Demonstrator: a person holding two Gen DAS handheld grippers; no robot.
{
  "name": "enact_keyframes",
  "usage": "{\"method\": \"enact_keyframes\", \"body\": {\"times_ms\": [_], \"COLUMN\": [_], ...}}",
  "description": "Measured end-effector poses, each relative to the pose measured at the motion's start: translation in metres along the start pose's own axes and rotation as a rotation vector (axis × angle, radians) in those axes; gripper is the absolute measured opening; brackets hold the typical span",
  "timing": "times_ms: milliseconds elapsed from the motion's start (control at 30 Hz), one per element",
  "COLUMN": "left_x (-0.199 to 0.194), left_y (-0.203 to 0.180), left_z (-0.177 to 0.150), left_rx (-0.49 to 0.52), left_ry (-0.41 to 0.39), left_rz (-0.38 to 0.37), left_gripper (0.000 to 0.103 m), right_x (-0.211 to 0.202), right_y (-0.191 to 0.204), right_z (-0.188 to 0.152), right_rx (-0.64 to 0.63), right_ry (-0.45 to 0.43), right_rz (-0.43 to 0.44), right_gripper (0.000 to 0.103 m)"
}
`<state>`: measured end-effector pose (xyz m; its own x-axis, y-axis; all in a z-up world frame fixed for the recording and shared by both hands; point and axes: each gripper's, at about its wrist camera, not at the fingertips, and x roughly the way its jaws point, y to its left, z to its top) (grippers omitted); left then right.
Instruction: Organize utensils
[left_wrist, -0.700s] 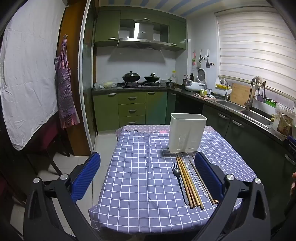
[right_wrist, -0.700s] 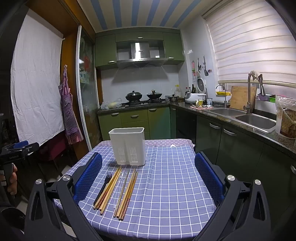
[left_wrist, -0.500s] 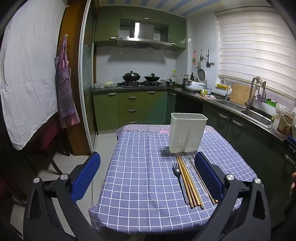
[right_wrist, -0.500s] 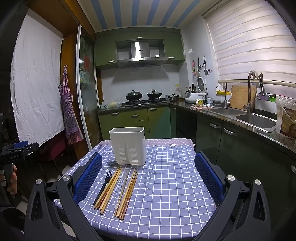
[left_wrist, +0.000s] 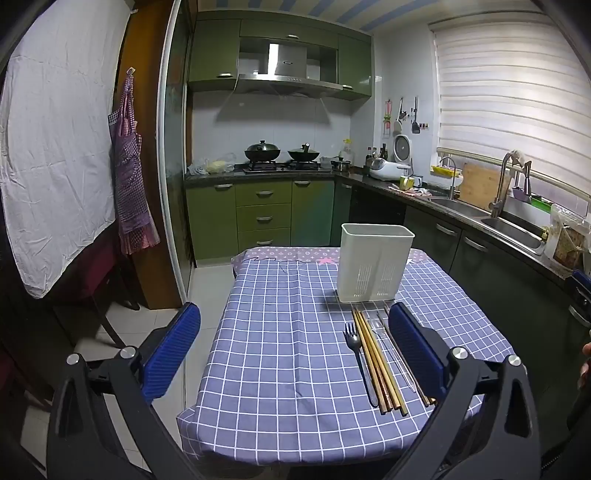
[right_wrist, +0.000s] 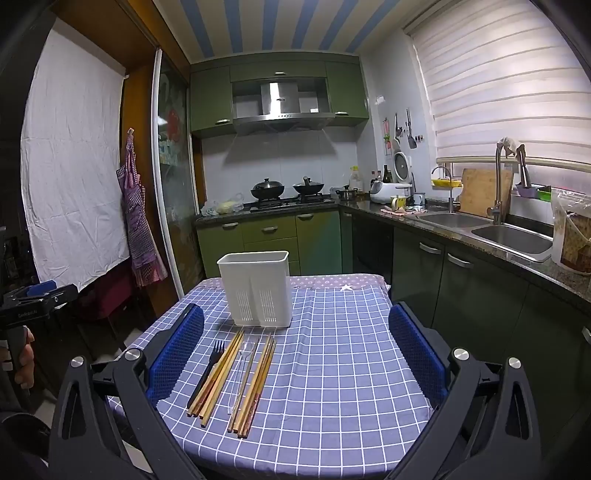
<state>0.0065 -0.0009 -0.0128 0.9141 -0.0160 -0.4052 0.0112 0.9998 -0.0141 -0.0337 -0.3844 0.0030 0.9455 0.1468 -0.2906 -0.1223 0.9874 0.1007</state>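
Observation:
A white slotted utensil holder (left_wrist: 375, 267) (right_wrist: 256, 291) stands upright on the table with the blue checked cloth (left_wrist: 288, 350) (right_wrist: 332, 369). In front of it lie a black fork (left_wrist: 354, 354) (right_wrist: 207, 369), several wooden chopsticks (left_wrist: 373, 362) (right_wrist: 221, 373), a clear plastic utensil (right_wrist: 240, 365) and more chopsticks (right_wrist: 258, 380). My left gripper (left_wrist: 295, 347) is open and empty, held back over the table's near edge, left of the utensils. My right gripper (right_wrist: 295, 350) is open and empty, with the utensils near its left finger.
Green kitchen cabinets, a stove with two pans (left_wrist: 280, 153) and a counter with a sink (right_wrist: 491, 229) run behind and to the right of the table. An apron (left_wrist: 131, 184) and a white sheet hang at the left. A dark chair (left_wrist: 96, 280) stands left of the table.

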Motion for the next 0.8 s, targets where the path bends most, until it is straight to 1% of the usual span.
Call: {"method": "enact_keyframes", "body": {"times_ms": [300,333,600,700,800], "left_x": [0.000,0.001,0.001,0.003,0.011], "left_y": [-0.007,0.001,0.002,0.002,0.004], "left_z": [-0.007,-0.001,-0.002,-0.004,-0.003], "left_rx": [0.001,-0.001,0.000,0.000,-0.006], "left_ry": [0.005,0.004,0.006,0.011,0.038], "left_rz": [0.000,-0.002,-0.001,-0.003,-0.016], "left_gripper": [0.097,0.097,0.097,0.097,0.097], "right_x": [0.000,0.000,0.000,0.008,0.020], "right_y": [0.000,0.000,0.000,0.005,0.006], "right_z": [0.000,0.000,0.000,-0.006,-0.012], "right_rx": [0.000,0.000,0.002,0.002,-0.009], "right_ry": [0.003,0.004,0.007,0.016,0.037], "right_rz": [-0.001,-0.002,-0.001,0.001,0.007], "right_gripper": [0.099,0.099,0.099,0.099,0.099]}}
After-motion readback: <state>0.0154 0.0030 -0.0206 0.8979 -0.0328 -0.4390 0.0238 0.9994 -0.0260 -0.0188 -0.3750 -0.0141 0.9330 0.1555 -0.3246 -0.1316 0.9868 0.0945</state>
